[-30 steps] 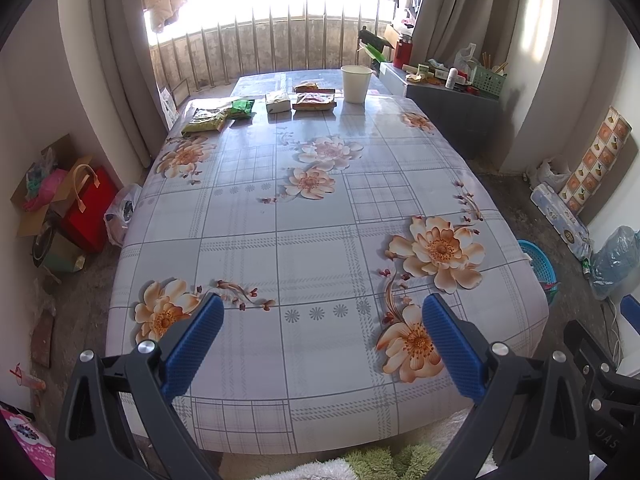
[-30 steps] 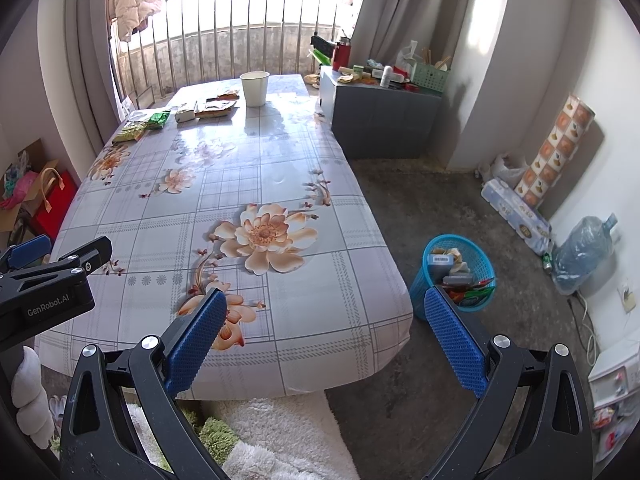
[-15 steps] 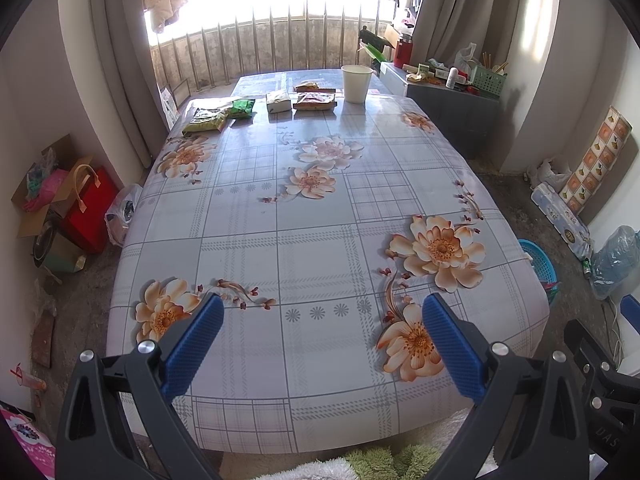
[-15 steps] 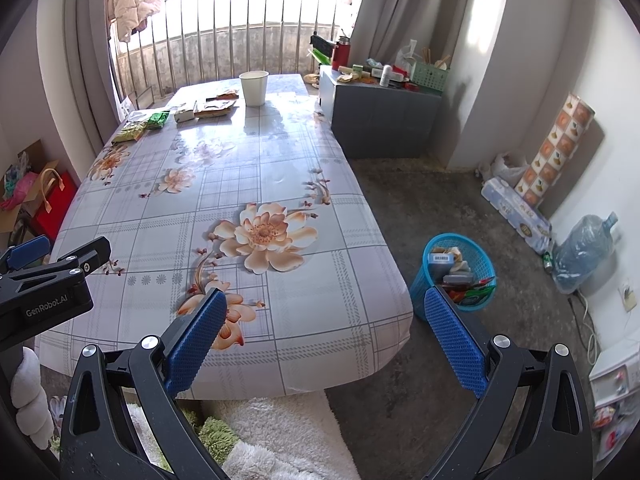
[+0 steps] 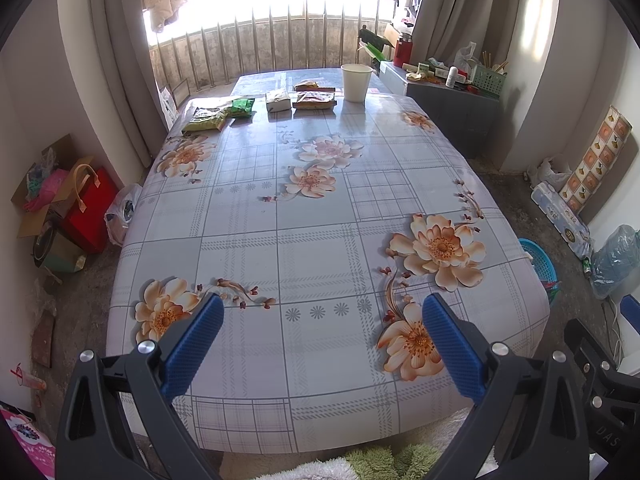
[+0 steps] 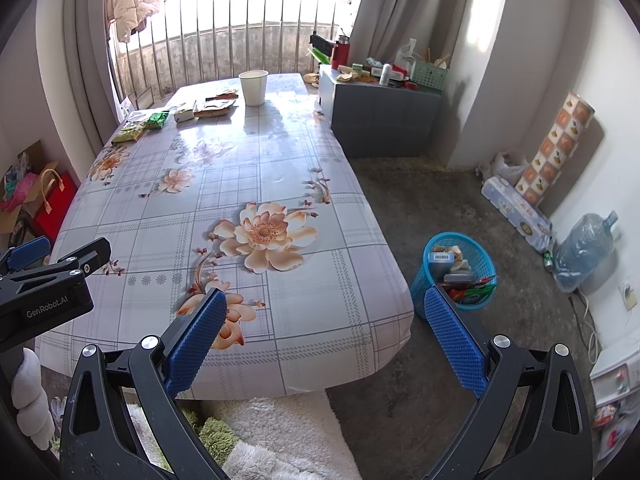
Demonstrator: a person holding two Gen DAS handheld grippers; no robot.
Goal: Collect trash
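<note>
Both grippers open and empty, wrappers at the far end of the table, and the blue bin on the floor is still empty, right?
Not quite: the blue bin already holds trash, as the right wrist view shows. Both grippers, left and right, are open and empty, and the wrappers lie at the table's far end.

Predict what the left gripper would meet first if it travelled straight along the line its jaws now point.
Probably the flowered tablecloth in mid-table; the left gripper is open and empty, nothing nearer. Depth is uncertain.

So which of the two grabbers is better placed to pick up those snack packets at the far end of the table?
Probably the left gripper: it faces straight down the table at the snack packets. The right gripper hangs at the table's corner, nearer the blue basket. Both are open, empty and far away.
</note>
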